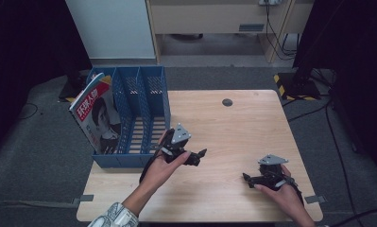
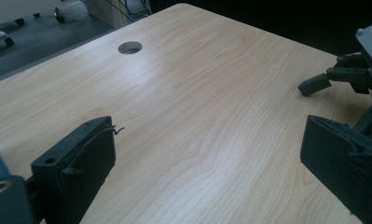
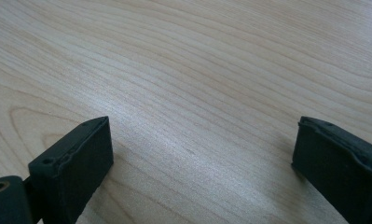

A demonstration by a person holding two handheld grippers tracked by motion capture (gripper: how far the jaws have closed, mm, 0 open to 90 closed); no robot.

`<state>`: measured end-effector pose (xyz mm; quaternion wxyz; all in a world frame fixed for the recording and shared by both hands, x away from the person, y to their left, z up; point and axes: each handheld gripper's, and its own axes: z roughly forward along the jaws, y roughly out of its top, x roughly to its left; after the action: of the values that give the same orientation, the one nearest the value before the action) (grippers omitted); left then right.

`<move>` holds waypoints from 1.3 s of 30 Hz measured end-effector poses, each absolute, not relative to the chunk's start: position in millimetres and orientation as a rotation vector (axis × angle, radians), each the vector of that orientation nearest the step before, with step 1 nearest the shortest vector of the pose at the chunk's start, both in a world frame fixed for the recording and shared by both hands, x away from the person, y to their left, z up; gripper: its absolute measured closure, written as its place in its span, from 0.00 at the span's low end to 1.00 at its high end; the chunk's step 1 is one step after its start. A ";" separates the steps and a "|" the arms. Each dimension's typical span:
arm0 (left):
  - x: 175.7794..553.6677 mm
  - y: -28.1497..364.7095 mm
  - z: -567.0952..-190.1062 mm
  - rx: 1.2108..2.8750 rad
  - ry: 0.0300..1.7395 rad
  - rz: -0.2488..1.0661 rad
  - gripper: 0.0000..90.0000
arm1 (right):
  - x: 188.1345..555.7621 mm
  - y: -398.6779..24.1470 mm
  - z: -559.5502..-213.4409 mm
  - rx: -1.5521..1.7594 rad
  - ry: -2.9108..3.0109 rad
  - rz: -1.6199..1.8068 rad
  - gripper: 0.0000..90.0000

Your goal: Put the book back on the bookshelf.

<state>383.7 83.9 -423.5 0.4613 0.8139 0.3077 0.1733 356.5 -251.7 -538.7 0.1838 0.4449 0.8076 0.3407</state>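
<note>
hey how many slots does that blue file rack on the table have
3. The blue file rack stands at the table's left edge. Its left slot holds a magazine; the middle slot and the right slot, nearest the left gripper, look empty, though their floors are partly hidden.

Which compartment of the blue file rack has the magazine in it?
The leftmost compartment of the blue file rack holds the magazine, which leans there with its red-titled cover showing. The other compartments, to its right, are empty.
</note>
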 end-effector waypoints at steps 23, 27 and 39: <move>379.0 39.3 -466.2 2.112 0.742 0.329 0.03 | 357.6 -261.9 -538.7 1.284 2.255 0.947 0.05; 378.9 32.8 -479.5 2.152 0.749 0.309 0.04 | 357.5 -262.6 -538.8 1.294 2.248 0.947 0.05; 373.3 26.1 -506.2 2.197 0.780 0.277 0.04 | 357.7 -263.1 -538.8 1.288 2.250 0.945 0.05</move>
<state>373.3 26.1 -506.2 0.3866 0.8631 0.3063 0.1088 357.7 -263.1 -538.8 0.1900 0.4583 0.8006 0.3361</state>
